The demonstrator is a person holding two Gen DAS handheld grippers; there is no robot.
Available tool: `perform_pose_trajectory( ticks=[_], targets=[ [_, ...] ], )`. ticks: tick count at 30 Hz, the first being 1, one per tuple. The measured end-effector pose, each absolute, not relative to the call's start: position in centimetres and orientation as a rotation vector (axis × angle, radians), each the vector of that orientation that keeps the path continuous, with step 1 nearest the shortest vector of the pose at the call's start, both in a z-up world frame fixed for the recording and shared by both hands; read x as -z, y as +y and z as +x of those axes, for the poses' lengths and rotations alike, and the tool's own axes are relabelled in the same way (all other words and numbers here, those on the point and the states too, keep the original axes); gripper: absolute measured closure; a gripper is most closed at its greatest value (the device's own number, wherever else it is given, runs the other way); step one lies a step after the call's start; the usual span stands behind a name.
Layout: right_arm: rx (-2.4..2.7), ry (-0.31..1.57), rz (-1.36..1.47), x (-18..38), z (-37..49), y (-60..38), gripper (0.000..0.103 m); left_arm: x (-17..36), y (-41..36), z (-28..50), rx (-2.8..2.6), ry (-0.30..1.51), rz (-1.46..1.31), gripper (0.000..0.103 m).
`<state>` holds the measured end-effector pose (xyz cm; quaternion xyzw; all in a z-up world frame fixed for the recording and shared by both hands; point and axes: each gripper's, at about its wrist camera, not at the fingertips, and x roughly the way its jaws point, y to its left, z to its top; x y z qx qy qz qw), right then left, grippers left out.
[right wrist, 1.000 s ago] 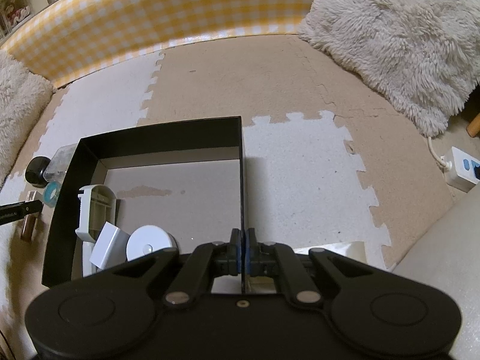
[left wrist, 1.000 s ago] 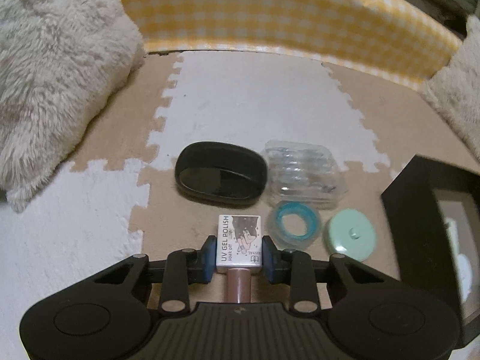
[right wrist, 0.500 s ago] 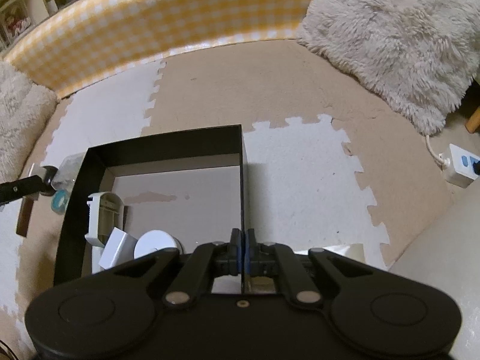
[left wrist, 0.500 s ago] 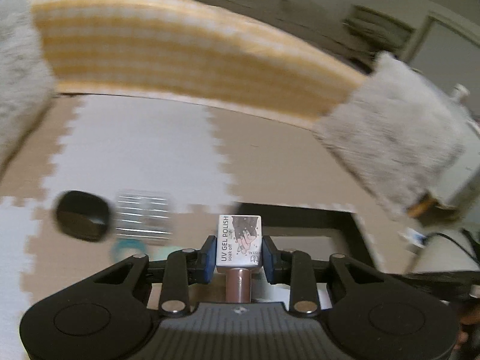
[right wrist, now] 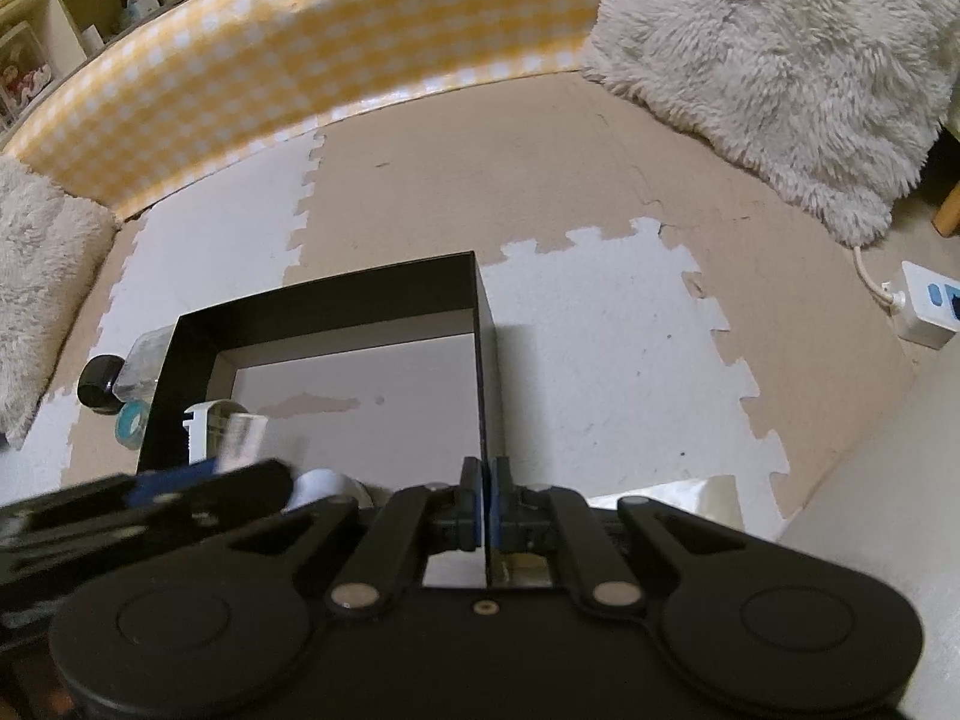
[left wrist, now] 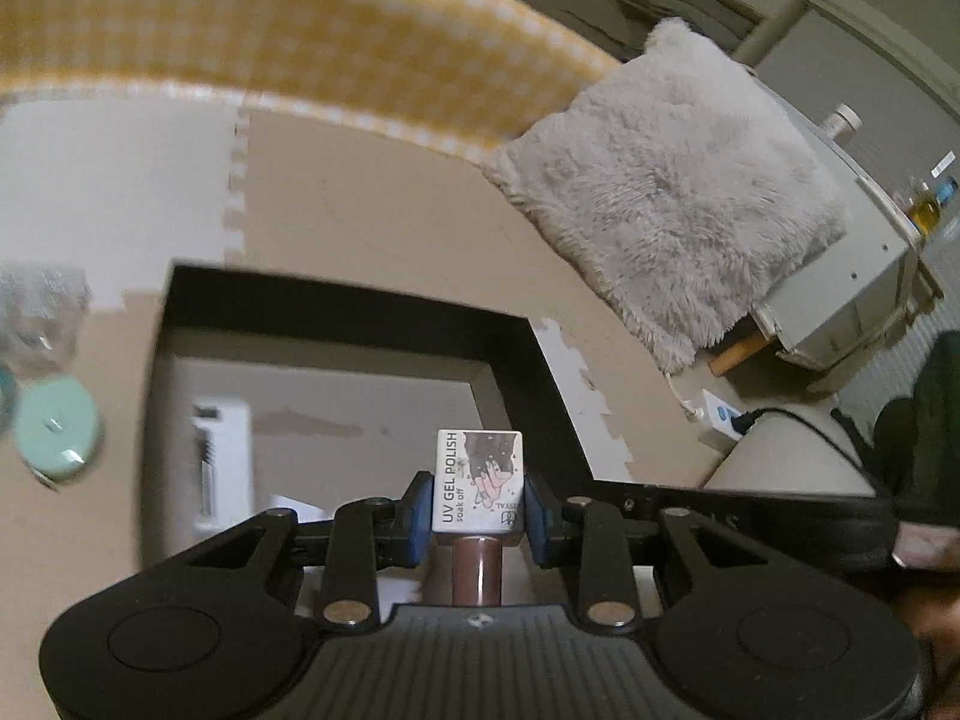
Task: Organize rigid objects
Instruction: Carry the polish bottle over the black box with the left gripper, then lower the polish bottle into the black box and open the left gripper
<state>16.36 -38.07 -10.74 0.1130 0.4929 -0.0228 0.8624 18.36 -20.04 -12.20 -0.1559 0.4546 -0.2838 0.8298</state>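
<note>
Since the earlier frame, left hand-held gripper (left wrist: 479, 519) has carried the nail polish bottle (left wrist: 478, 487), clamped, over the black box (right wrist: 336, 294); right hand-held gripper (right wrist: 486, 501) pinches the box wall.

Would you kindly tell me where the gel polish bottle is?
In the left wrist view, the gel polish bottle sits clamped in the left gripper, over the black box.

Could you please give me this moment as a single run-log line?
left gripper: shut on gel polish bottle, over black box | right gripper: shut on box wall | bottle not yet released
</note>
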Motion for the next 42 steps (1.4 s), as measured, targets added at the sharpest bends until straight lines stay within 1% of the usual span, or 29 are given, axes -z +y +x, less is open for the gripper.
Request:
perform_pose_trajectory(
  ticks=[9,12,14,19,22,23,24,25,26,31,35,40,42],
  targets=[
    [0.045,1.035,0.288,10.8,16.3,-38.7,0.099,14.2,-21.8,19.0,0.611,0.985,-0.378,0.07],
    [0.044,1.035,0.302,10.9,16.3,-38.8,0.099,14.0,-21.9,19.1,0.612,0.987,-0.354,0.065],
    [0.042,1.034,0.31,10.9,16.3,-38.9,0.099,13.8,-21.7,18.9,0.614,0.988,-0.338,0.058],
    [0.042,1.035,0.305,10.9,16.3,-39.0,0.099,13.3,-21.3,18.3,0.641,0.992,-0.276,0.058],
    [0.042,1.035,0.303,10.9,16.3,-39.0,0.099,12.9,-21.1,17.5,0.666,0.995,-0.244,0.059],
    [0.042,1.035,0.302,10.9,16.3,-39.0,0.099,12.8,-21.0,17.2,0.672,0.995,-0.234,0.062],
    [0.042,1.035,0.301,10.9,16.3,-39.0,0.099,12.7,-20.9,17.0,0.679,0.989,-0.22,0.066],
    [0.041,1.035,0.302,10.9,16.3,-39.0,0.099,12.5,-20.9,16.7,0.688,0.979,-0.206,0.074],
    [0.042,1.035,0.303,10.9,16.3,-39.0,0.099,12.4,-20.9,16.6,0.693,0.976,-0.194,0.077],
    [0.042,1.035,0.297,10.9,16.2,-38.9,0.099,12.4,-21.0,16.9,0.71,0.954,-0.169,0.079],
    [0.042,1.035,0.299,10.9,16.2,-38.9,0.099,13.2,-20.9,18.4,0.747,1.001,-0.285,0.08],
    [0.04,1.036,0.308,10.9,16.2,-38.9,0.099,15.0,-21.3,19.8,0.764,1.033,-0.379,0.086],
    [0.04,1.036,0.311,10.9,16.2,-38.9,0.099,15.2,-21.5,20.2,0.726,1.011,-0.328,0.082]
  ],
)
